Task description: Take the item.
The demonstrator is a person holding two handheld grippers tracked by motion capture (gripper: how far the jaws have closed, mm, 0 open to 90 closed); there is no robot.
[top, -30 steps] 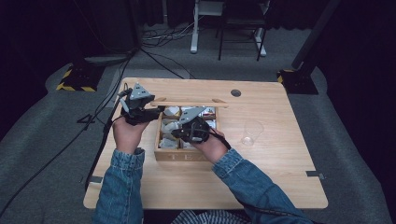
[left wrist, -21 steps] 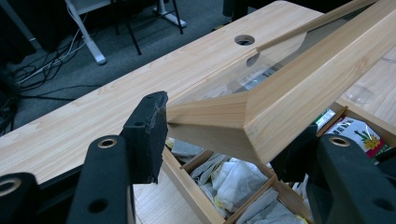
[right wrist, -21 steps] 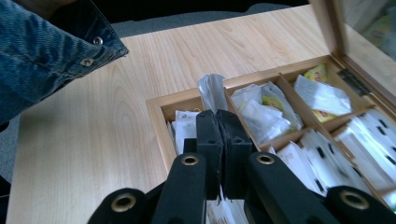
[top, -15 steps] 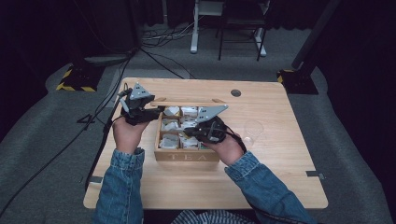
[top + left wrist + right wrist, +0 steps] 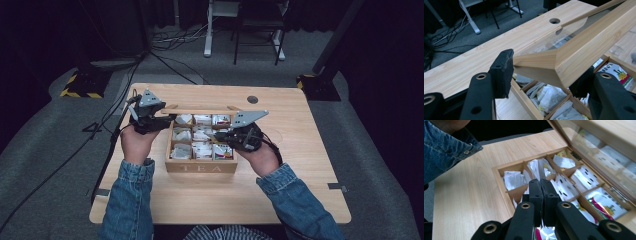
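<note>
A wooden tea box (image 5: 200,167) marked TEA stands mid-table, its compartments full of tea bags. Its glass-paned lid (image 5: 200,111) is raised. My left gripper (image 5: 167,119) is at the box's left side and is shut on the lid's corner (image 5: 579,50), one jaw on each side of the frame (image 5: 544,77). My right gripper (image 5: 222,139) hovers over the box's right compartments. Its jaws (image 5: 540,187) are pressed together on a thin tea bag (image 5: 541,171) that sticks out edge-on past the tips. Below them lie the open compartments (image 5: 499,177).
The light wooden table (image 5: 300,190) has a round cable hole (image 5: 252,99) behind the box. A faint clear round thing (image 5: 274,136) sits on the table right of the box. Cables and a yellow-black base (image 5: 80,85) lie on the floor at the left.
My right gripper has moved from the middle of the box toward its right side and risen a little. The left gripper still holds the lid up.
</note>
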